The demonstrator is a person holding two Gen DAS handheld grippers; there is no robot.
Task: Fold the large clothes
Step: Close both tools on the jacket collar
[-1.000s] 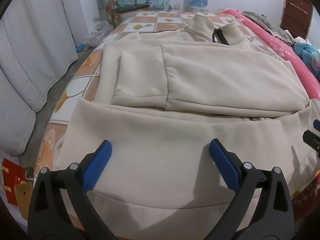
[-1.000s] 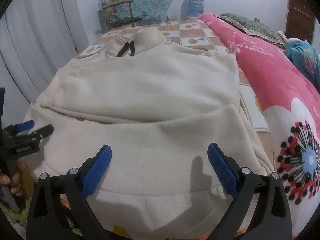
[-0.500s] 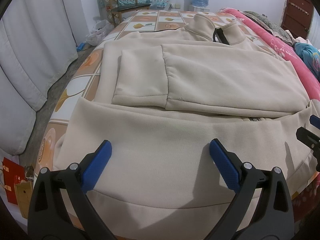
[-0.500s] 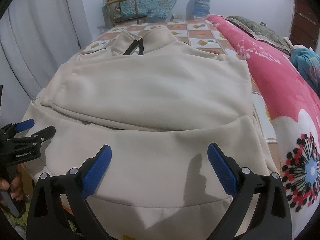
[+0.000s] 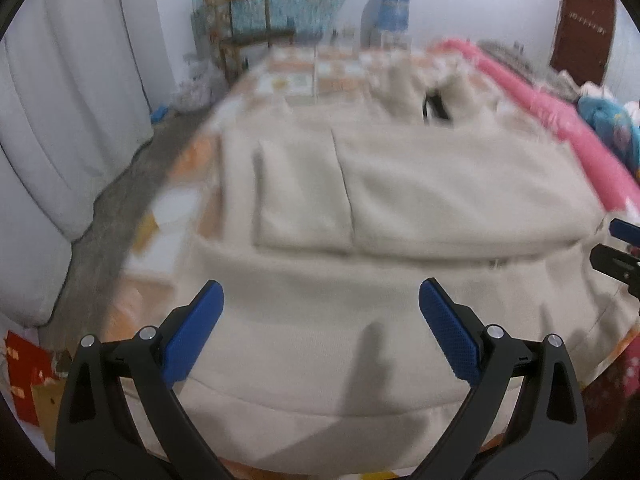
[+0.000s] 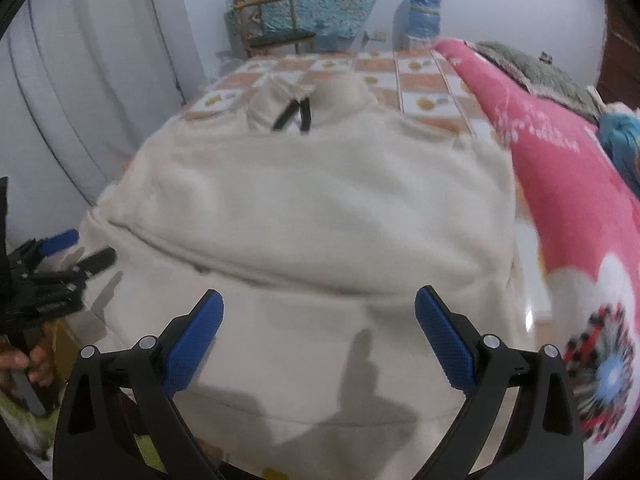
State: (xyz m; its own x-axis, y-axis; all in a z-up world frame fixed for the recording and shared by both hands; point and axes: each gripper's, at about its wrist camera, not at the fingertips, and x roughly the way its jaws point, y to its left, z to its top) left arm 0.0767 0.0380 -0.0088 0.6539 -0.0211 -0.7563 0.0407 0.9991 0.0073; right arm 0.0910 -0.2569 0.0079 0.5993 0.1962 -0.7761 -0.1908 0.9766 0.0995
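Observation:
A large cream sweatshirt (image 5: 400, 208) lies flat on the bed, collar with a black zip (image 5: 434, 106) at the far end, sleeves folded across the body, hem nearest me. It also shows in the right wrist view (image 6: 320, 208). My left gripper (image 5: 320, 320) is open and empty above the hem on the left side. My right gripper (image 6: 318, 320) is open and empty above the hem on the right side. Each gripper shows at the edge of the other's view: the right one (image 5: 618, 248), the left one (image 6: 60, 256).
The bed has an orange and white checked sheet (image 6: 416, 80). A pink flowered blanket (image 6: 568, 184) lies along the right. White curtains (image 5: 60, 120) hang at the left. A wooden chair (image 5: 248, 32) and a water bottle (image 5: 386, 12) stand beyond the bed.
Both grippers have moved forward and lifted slightly over the hem; the views are now blurred by motion. Both stay open. The sweatshirt has not moved.

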